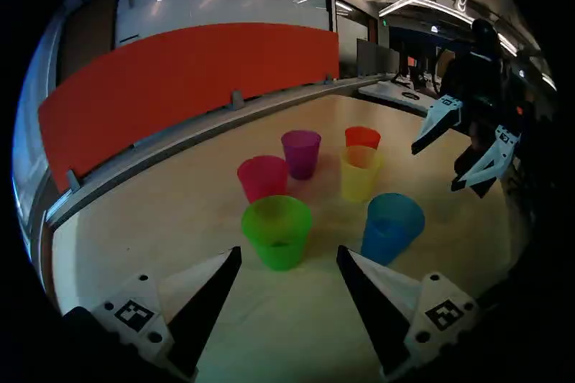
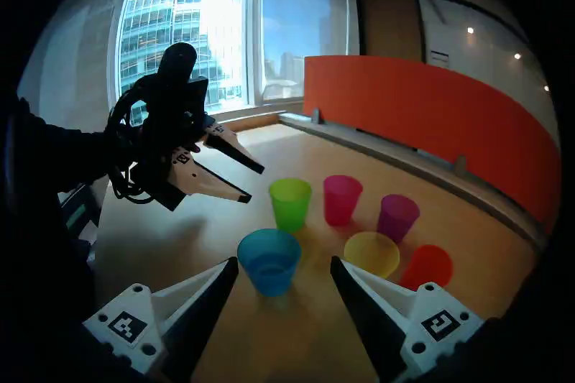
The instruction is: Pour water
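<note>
Several plastic cups stand grouped on a pale wooden table (image 1: 180, 239). In the left gripper view my left gripper (image 1: 289, 259) is open, its fingers flanking a green cup (image 1: 277, 231) without touching it; a blue cup (image 1: 390, 226) stands to its right. Behind are pink (image 1: 262, 177), purple (image 1: 300, 153), yellow (image 1: 359, 171) and orange (image 1: 362, 137) cups. The right gripper (image 1: 438, 167) hangs open at the far right. In the right gripper view my right gripper (image 2: 284, 261) is open just in front of the blue cup (image 2: 269, 261), which holds water. The left gripper (image 2: 250, 183) hovers open left of the green cup (image 2: 290, 203).
An orange partition panel (image 1: 187, 88) runs along the table's far edge on a grey rail. Large windows (image 2: 208, 38) lie beyond the table end. A person's dark sleeve (image 2: 50, 160) holds the left gripper. Bare tabletop (image 2: 287, 340) lies in front of the cups.
</note>
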